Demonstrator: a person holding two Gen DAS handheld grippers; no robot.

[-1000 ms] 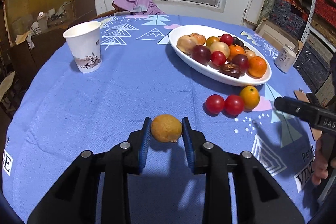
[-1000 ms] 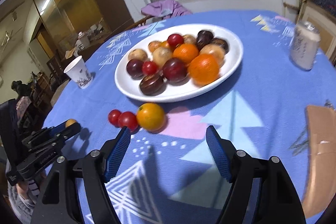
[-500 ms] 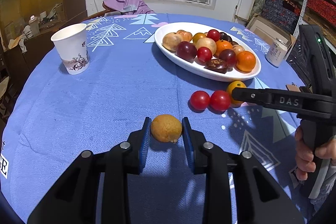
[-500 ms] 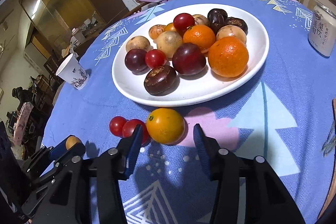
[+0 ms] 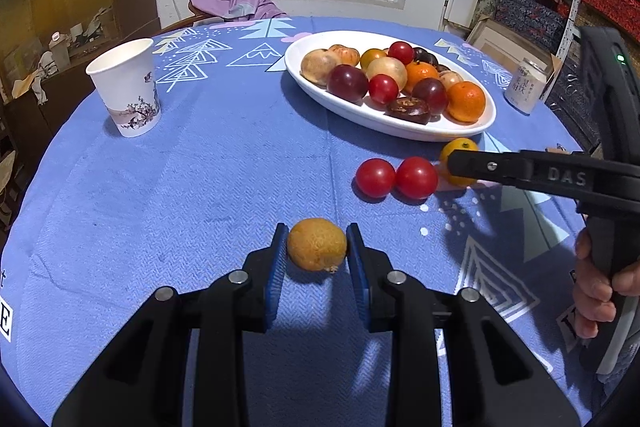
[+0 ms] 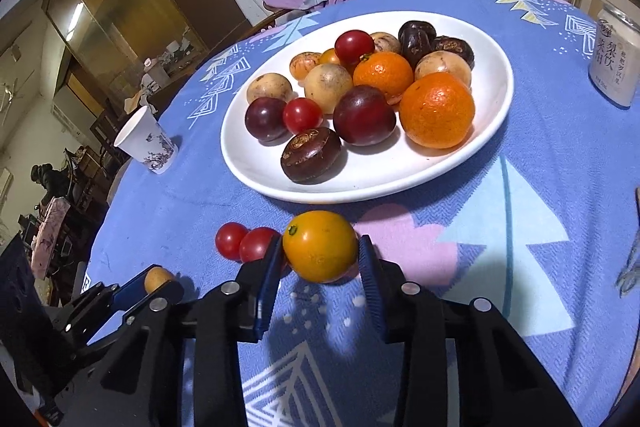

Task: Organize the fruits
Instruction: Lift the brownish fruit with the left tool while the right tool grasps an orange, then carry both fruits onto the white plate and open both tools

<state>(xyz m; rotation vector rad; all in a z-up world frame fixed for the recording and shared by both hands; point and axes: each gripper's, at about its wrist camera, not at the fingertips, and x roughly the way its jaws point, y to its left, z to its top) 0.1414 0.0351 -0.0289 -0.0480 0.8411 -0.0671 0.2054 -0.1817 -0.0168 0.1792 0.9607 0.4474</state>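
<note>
Two grippers, jaws grasping one fruit each: left gripper (image 5: pixel 317 247) a rough yellow fruit (image 5: pixel 317 244), right gripper (image 6: pixel 320 259) a smooth orange (image 6: pixel 320 246).

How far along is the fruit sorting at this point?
Mostly done: the white plate already holds over a dozen fruits. In hand: the left gripper is shut on a rough orange fruit, and the right gripper brackets a smooth orange fruit, grip unclear. Left: two red tomatoes on the cloth.
</note>
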